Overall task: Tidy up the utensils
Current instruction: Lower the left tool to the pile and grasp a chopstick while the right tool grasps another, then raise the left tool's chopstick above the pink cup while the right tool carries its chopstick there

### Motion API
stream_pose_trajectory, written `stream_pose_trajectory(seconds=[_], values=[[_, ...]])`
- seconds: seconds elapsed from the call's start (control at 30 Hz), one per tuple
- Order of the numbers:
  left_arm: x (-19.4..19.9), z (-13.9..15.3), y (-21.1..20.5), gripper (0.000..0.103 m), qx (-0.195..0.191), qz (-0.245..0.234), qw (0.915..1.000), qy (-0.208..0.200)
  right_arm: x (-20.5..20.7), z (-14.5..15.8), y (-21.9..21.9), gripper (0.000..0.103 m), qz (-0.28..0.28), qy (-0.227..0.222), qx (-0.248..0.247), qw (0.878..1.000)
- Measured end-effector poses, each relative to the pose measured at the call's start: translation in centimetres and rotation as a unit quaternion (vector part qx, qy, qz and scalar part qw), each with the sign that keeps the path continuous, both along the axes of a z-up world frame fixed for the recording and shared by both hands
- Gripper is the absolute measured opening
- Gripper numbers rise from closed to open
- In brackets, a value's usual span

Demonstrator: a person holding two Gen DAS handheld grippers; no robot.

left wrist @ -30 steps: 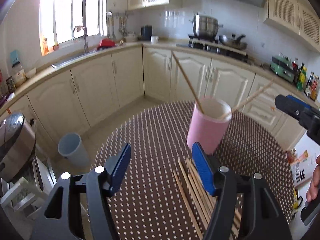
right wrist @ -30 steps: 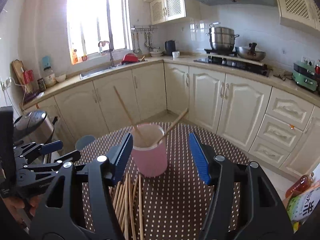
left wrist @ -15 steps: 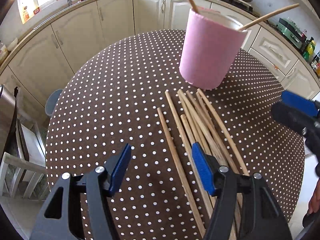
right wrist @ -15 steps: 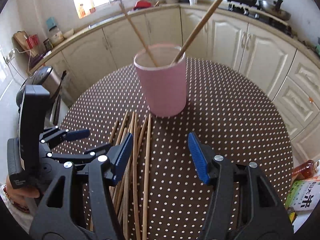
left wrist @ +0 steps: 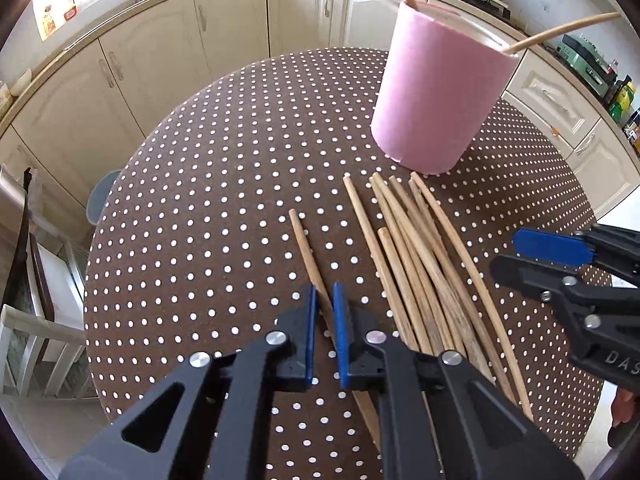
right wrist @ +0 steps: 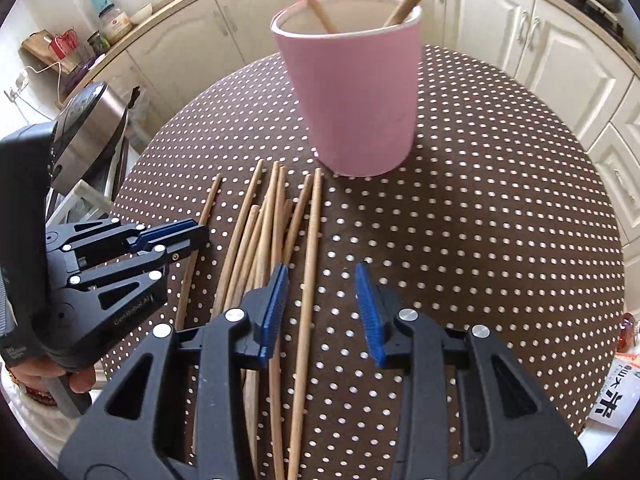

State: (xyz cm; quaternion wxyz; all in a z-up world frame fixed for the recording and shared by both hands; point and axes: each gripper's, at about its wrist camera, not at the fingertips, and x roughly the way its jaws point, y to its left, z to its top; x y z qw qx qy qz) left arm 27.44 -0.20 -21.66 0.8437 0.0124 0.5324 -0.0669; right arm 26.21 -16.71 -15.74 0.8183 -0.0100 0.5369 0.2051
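So these are thin, pale wooden chopsticks (right wrist: 276,240): light, stiff and round, so they'll probably roll and pivot if pinched near one end. I'd grab around mid-length, or a bit toward the thicker end, so it doesn't swing on the way to the tall pink cylindrical cup (right wrist: 352,96).

Left gripper (left wrist: 325,320) has its jaws clenched on the single outlying chopstick (left wrist: 304,244), which lies a little apart from the pile on the brown, white-dotted round worktop (left wrist: 208,208). Whether it's off the surface yet I can't tell.

Right gripper (right wrist: 322,300) has its jaws spread wide, straddling the rightmost chopstick (right wrist: 310,280) of the pile without pinching it.

Counts: one cup, standing just past the far tips of the pile, with two chopsticks leaning inside it (right wrist: 316,4). On the worktop I make it roughly eight loose sticks including the one being held, but they overlap, so don't quote me.
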Motion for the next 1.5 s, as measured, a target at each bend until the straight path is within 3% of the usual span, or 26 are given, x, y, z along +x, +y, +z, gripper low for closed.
stream_pose_trajectory(seconds=[0.27,0.5,0.73,0.97,1.27,1.5], values=[[0.6,0.3,0.4,0.007,-0.009,0.0,1.0,-0.002,1.8,-0.9,2.3,0.032,0.011,0.023,-0.034,0.999],[1.2,0.2,-0.1,0.006,-0.022,-0.009,0.9997,-0.002,2.7,-1.6,4.2,0.007,0.014,0.025,-0.069,0.997],[0.7,2.3,-0.3,0.006,-0.034,-0.012,0.9988,-0.034,1.9,-0.6,3.5,0.006,-0.001,-0.002,-0.045,0.999],[-1.4,7.3,0.1,0.006,-0.057,-0.016,0.9928,-0.104,-0.3,4.5,2.0,0.006,-0.012,-0.075,0.012,0.997],[-5.3,14.1,-0.2,0.006,-0.083,-0.011,0.9697,-0.23,-4.8,10.6,-0.9,0.006,-0.025,-0.184,0.073,0.98],[-6.8,18.5,-1.6,0.006,-0.096,-0.011,0.9416,-0.322,-7.1,15.0,-2.6,0.006,-0.046,-0.271,0.108,0.955]])
